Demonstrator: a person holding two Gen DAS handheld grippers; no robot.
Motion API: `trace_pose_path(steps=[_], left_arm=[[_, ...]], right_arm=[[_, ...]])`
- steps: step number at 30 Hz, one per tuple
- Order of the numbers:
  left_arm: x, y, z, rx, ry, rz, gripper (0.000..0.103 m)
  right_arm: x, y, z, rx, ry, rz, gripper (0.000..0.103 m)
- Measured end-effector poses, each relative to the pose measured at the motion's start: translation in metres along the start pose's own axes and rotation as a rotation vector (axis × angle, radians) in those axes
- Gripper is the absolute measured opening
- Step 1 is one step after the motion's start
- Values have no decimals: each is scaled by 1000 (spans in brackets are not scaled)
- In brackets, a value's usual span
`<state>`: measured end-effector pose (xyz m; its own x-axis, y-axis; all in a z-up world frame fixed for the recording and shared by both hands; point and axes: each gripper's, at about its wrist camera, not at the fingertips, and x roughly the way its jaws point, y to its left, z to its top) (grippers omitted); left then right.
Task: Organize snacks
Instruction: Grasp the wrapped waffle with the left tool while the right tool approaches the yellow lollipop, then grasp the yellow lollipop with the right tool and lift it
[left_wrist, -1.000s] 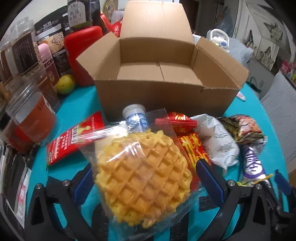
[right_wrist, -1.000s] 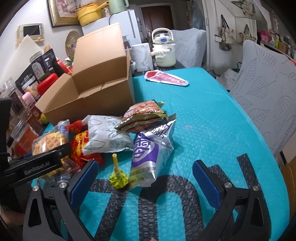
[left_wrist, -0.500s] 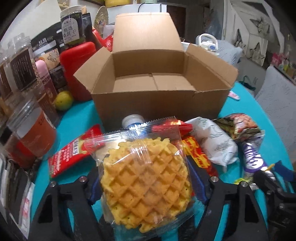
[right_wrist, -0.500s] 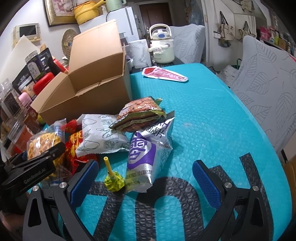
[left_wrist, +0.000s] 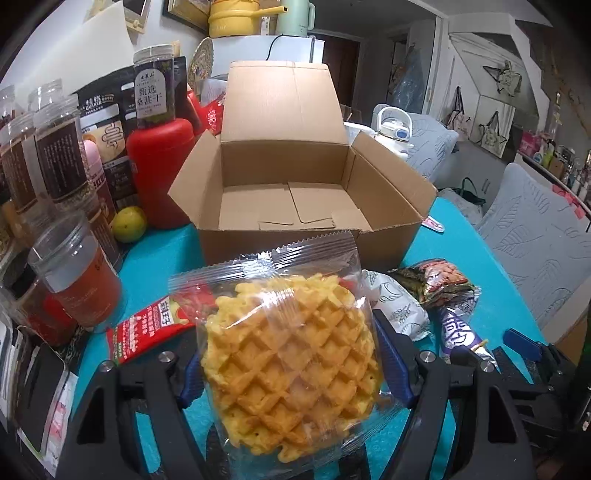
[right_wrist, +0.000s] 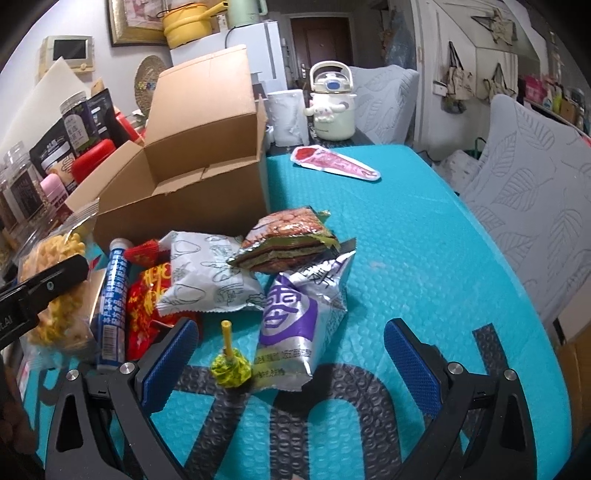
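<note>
clear plastic wraps the round golden waffle in its see-through packet (left_wrist: 291, 354), which the left gripper (left_wrist: 291, 365) clamps between its blue pads, held above the teal bubble-textured table mat (right_wrist: 424, 258) just short of the open brown cardboard box (left_wrist: 295, 206); the packet hides the pads' inner faces and most of the red snack sachet (left_wrist: 147, 325) behind it. the right gripper (right_wrist: 291, 354) has just been narrowing its jaws, which stand wide with nothing pressed, the yellow-green wrapped lollipop (right_wrist: 229, 365) and the silver-and-purple snack bag (right_wrist: 295, 314) lying between them. the white printed pouch (right_wrist: 210, 277) overlaps the red crinkled packet (right_wrist: 144, 306). open mat lies to the right. the jar labels are too small to read.
</note>
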<state>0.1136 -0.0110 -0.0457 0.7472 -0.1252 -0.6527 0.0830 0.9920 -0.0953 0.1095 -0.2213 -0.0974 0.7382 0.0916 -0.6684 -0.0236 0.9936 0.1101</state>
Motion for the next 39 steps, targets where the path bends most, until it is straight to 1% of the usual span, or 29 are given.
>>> trace_pose_path(steps=[2, 4, 6, 8, 10, 11, 12, 13, 15, 19, 22, 24, 25, 27, 28, 30, 33, 39], left_arm=[[-1, 1, -4, -1, 5, -14, 77], [-4, 1, -7, 7, 11, -27, 77], [-6, 1, -11, 18, 17, -38, 77], [-8, 2, -15, 26, 26, -50, 77], [-8, 4, -19, 32, 36, -56, 77], [-8, 5, -20, 31, 41, -58, 77], [-8, 6, -22, 30, 45, -61, 77], [-7, 8, -23, 27, 52, -65, 77], [-7, 13, -25, 21, 58, -67, 77], [-8, 20, -26, 8, 62, -65, 77], [-10, 25, -26, -3, 57, -66, 77], [-12, 28, -26, -8, 53, -68, 77], [-13, 29, -26, -9, 51, -67, 77], [-14, 31, -26, -13, 50, -67, 77], [-14, 32, -27, -16, 50, -68, 77], [-14, 34, -27, -20, 50, -68, 77], [-14, 35, -28, -26, 52, -70, 77], [-13, 36, -28, -28, 57, -76, 77]], right_arm=[[-6, 2, -1, -5, -13, 46, 86], [-11, 6, -3, -20, -19, 79, 84], [-14, 12, -7, -50, -13, 101, 76], [-15, 18, -12, -80, -5, 117, 75], [-13, 25, -17, -123, 6, 113, 73], [-11, 28, -19, -139, 13, 108, 69], [-10, 30, -20, -141, 20, 111, 62], [-9, 31, -21, -141, 26, 119, 59], [-10, 34, -21, -151, 25, 128, 57], [-13, 49, -24, -226, 23, 145, 56], [-4, 57, -28, -246, 57, 182, 54], [3, 59, -28, -237, 77, 183, 53], [9, 61, -28, -228, 91, 167, 52], [16, 61, -28, -219, 108, 145, 42], [21, 61, -28, -212, 121, 141, 40], [27, 60, -30, -201, 142, 145, 30], [30, 61, -33, -205, 154, 149, 25], [21, 65, -34, -214, 130, 170, 25]])
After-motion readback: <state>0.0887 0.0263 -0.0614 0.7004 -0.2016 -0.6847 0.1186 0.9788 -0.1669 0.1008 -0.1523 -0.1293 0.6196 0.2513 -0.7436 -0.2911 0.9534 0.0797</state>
